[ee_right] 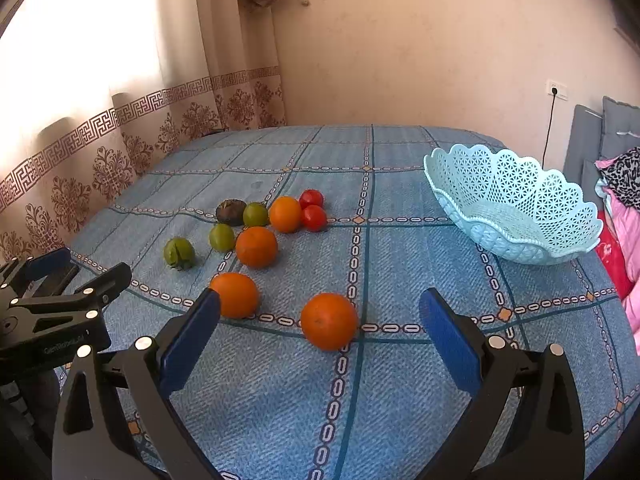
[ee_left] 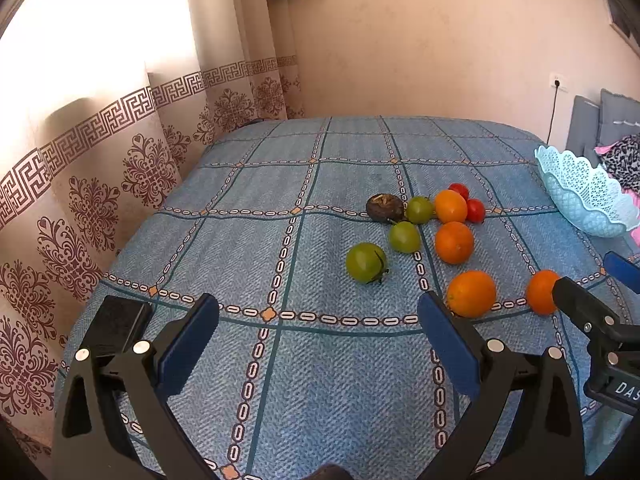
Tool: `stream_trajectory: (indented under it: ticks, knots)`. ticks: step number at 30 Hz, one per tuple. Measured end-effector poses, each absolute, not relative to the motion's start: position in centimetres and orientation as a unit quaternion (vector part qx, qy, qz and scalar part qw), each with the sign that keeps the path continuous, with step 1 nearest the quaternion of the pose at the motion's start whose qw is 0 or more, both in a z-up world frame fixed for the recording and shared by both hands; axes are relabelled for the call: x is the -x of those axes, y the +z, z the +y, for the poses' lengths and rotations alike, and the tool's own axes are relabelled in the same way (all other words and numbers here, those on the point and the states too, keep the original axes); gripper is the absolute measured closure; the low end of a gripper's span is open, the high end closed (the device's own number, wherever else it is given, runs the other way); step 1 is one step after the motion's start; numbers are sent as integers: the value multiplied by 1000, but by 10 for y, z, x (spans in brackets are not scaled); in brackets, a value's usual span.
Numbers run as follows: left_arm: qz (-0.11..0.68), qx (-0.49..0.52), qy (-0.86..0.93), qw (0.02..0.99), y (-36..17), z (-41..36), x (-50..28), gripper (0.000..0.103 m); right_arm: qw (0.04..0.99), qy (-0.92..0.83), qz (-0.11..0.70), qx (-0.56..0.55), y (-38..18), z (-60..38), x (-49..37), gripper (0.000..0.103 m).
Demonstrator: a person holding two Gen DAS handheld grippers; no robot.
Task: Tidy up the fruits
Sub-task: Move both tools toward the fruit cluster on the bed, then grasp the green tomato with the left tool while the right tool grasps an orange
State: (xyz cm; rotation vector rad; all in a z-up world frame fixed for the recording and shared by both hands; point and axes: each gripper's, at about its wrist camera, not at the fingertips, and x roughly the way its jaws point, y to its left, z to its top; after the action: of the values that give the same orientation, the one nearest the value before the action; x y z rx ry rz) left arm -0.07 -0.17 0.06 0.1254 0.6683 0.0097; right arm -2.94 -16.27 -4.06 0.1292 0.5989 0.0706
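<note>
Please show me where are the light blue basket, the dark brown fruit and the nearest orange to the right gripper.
light blue basket (ee_right: 516, 240): right wrist view, front wall.
dark brown fruit (ee_right: 231, 212): right wrist view, its middle.
nearest orange (ee_right: 329, 321): right wrist view, its middle.

A bed (ee_right: 400, 380) under a blue checked cover fills the room's middle. Patterned curtains (ee_right: 120, 148) hang at its left, bright daylight glowing through them. A plain peach wall (ee_right: 420, 60) stands behind, with a socket (ee_right: 557, 89) and dark cord at right, near grey cushions (ee_right: 592, 140).
</note>
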Motion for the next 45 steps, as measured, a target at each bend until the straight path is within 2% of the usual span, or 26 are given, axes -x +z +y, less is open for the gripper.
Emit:
stream_trajectory:
  ticks: [21,32,36,45]
  knots:
    - [347,-24,23,937,-6,25,-17,5,947,34,314,-67,-49,-166,23,2]
    - [385,-16,-16,923,-19,21,-35,5,931,50,354,-79,-57,-171,13,2]
    - [390,-29,-14,920,-23,14,-46,5,927,55,362,-78,-59,-171,10,5]
    - [404,-46,-27,913,-30,-2,-66,5,909,62,402,-91,-74,-175,-6,27]
